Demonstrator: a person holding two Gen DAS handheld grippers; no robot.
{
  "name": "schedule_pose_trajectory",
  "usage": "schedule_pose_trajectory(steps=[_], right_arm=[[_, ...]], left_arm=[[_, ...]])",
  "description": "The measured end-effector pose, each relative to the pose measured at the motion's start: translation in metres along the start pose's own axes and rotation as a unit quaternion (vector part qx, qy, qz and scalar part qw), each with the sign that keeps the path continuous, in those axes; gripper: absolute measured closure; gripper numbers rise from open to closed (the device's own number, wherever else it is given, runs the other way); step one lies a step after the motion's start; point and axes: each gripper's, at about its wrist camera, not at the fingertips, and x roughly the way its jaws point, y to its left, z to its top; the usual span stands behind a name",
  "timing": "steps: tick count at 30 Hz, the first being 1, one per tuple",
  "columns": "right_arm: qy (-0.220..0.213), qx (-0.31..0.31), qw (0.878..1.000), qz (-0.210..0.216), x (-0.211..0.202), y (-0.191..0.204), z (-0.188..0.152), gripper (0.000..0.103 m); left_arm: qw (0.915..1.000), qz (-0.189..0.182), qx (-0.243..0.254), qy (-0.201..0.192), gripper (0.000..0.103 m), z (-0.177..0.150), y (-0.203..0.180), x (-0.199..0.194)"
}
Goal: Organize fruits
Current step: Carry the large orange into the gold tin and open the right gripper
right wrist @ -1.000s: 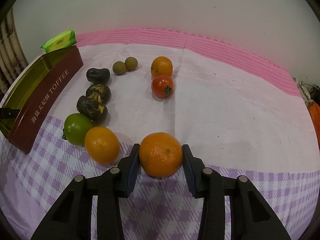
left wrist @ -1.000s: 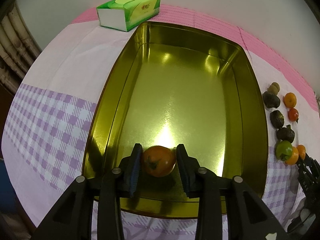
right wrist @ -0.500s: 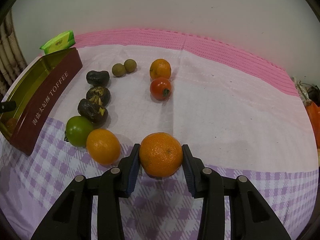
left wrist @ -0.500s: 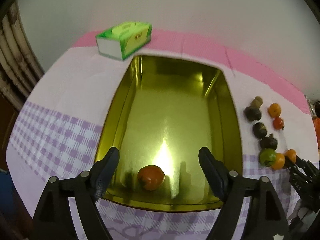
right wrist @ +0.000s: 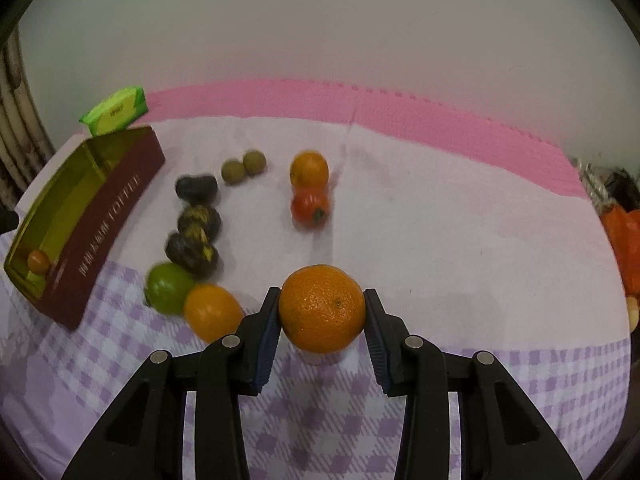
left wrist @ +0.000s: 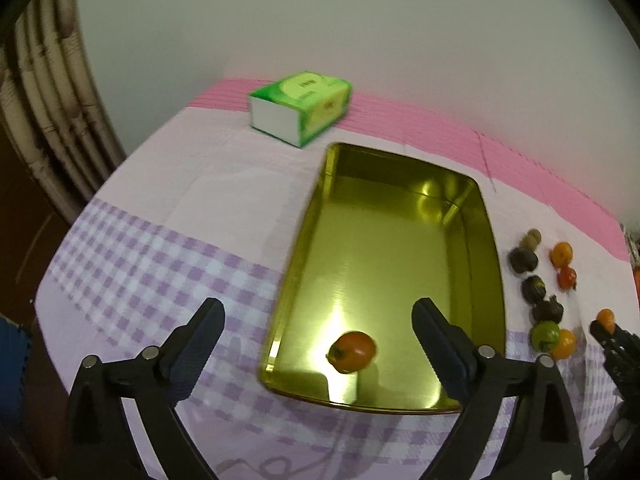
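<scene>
Left gripper (left wrist: 318,334) wide, gold tin (left wrist: 486,280) (one persimmon (left wrist: 352,351) inside)

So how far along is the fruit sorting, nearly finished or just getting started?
Just started. Done: one reddish-orange fruit lies in the gold tin; the left hand-held gripper has just been opening, with nothing pressed between its pads. In hand: the right hand-held gripper clamps a large orange. Left: about nine fruits on the tablecloth, including a green one and three dark ones.
</scene>
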Motion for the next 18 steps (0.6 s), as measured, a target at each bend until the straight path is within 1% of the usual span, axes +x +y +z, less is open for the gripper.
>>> schedule_pose_trajectory(steps=[3,8,10,13,18], right_arm=[[-0.016,-0.013,1.0,0.014,-0.012,0.012,0.012,0.062],[-0.03,-0.054,0.997,0.056,-0.023,0.054,0.031,0.062],[-0.027,-0.071,0.994,0.082,-0.023,0.076,0.038,0.062],[-0.023,-0.093,0.989,0.113,-0.021,0.111,0.045,0.062],[-0.012,-0.139,0.978,0.156,-0.018,0.168,0.048,0.062]], left_arm=[[0.9996,0.012,-0.024,-0.006,0.008,0.002,0.017,-0.006],[0.9975,0.022,-0.067,0.0,0.008,-0.003,0.048,-0.013],[0.9959,0.028,-0.086,0.001,0.008,-0.005,0.059,-0.015],[0.9923,0.051,-0.113,-0.008,0.008,-0.007,0.074,-0.018],[0.9897,0.056,-0.132,-0.001,0.008,-0.007,0.082,-0.013]])
